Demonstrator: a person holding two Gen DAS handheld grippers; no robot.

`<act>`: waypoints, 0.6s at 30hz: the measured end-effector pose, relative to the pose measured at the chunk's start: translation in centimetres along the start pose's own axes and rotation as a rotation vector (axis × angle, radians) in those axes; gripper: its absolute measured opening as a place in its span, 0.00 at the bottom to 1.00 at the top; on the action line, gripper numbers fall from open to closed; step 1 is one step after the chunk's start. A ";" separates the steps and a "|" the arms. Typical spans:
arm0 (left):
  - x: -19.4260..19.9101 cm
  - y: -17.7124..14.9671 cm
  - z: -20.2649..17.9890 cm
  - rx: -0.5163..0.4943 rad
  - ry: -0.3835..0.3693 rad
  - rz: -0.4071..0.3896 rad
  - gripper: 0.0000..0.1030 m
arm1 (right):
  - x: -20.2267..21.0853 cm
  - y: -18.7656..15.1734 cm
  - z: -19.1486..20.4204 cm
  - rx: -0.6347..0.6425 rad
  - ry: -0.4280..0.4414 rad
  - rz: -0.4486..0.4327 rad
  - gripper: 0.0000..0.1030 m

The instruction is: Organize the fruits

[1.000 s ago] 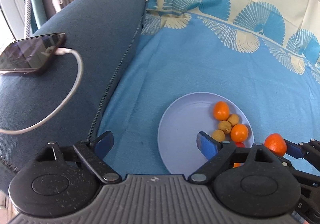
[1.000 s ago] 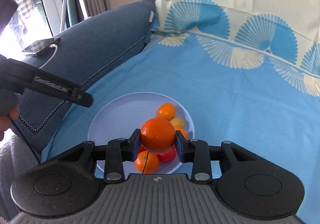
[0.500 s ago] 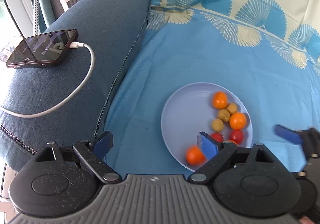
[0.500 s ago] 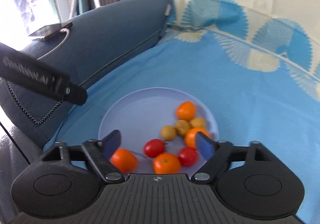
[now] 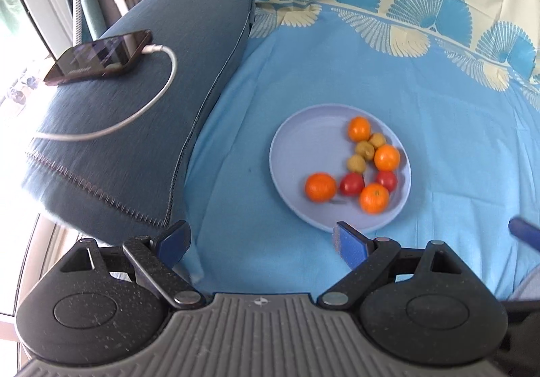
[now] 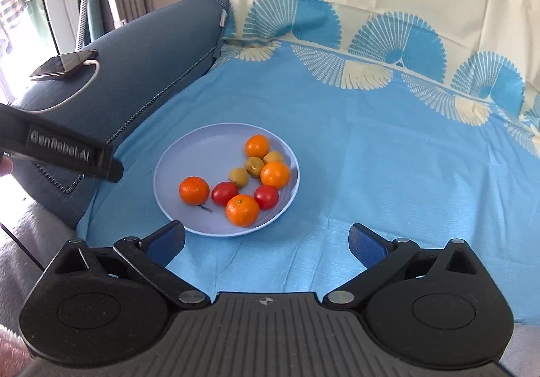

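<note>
A pale blue plate (image 5: 297, 141) (image 6: 189, 154) lies on the blue cloth and holds several oranges, two red tomatoes and three small yellow-green fruits. One orange (image 5: 320, 187) (image 6: 193, 190) sits apart at the plate's left side. My left gripper (image 5: 263, 242) is open and empty, just in front of the plate. My right gripper (image 6: 266, 242) is open and empty, in front of the plate and slightly to its right. One blue fingertip (image 5: 521, 228) of the right gripper shows at the right edge of the left wrist view.
A dark blue cushion (image 5: 152, 80) rises left of the plate, with a phone (image 5: 98, 56) and its white cable (image 5: 135, 117) on top. The left gripper's black arm (image 6: 60, 151) crosses the left of the right wrist view. A patterned cloth (image 6: 388, 39) covers the back.
My right gripper opened and let go of the orange, which now lies on the plate's left side. Both grippers have drawn back from the plate.
</note>
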State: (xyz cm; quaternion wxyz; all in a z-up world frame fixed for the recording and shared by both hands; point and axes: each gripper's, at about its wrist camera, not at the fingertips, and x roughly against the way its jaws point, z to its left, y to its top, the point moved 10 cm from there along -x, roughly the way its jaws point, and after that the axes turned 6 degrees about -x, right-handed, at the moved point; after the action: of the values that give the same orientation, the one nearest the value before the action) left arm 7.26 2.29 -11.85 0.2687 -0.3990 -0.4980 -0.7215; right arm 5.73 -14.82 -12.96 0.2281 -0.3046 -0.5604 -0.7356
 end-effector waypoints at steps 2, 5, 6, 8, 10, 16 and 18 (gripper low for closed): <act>0.7 -0.8 0.1 -0.002 0.003 -0.007 0.91 | 0.8 0.1 0.1 0.003 -0.007 -0.017 0.99; 1.6 -1.6 0.1 -0.002 0.007 -0.019 0.91 | 1.9 0.2 0.3 0.007 -0.012 -0.043 0.99; 1.8 -1.7 0.1 -0.001 0.006 -0.023 0.91 | 2.3 0.1 0.4 0.010 -0.013 -0.049 0.99; 2.2 -1.9 -0.1 -0.002 0.007 -0.031 0.91 | 3.0 0.1 0.5 0.019 -0.014 -0.065 0.99; 2.7 -2.1 -0.2 -0.006 0.007 -0.041 0.91 | 3.7 0.1 0.5 0.026 -0.014 -0.077 0.99; 3.6 -2.2 -0.9 -0.022 -0.003 -0.057 0.91 | 4.9 0.1 -0.1 0.012 -0.024 -0.100 0.99; 3.8 -2.2 -1.1 -0.025 -0.006 -0.059 0.91 | 5.1 0.1 -0.2 0.007 -0.025 -0.102 0.99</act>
State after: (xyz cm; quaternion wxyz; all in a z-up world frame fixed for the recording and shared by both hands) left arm 3.17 2.07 -9.96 0.2408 -0.3896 -0.5012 -0.7342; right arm 2.18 -15.06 -9.33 0.1841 -0.2840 -0.5808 -0.7404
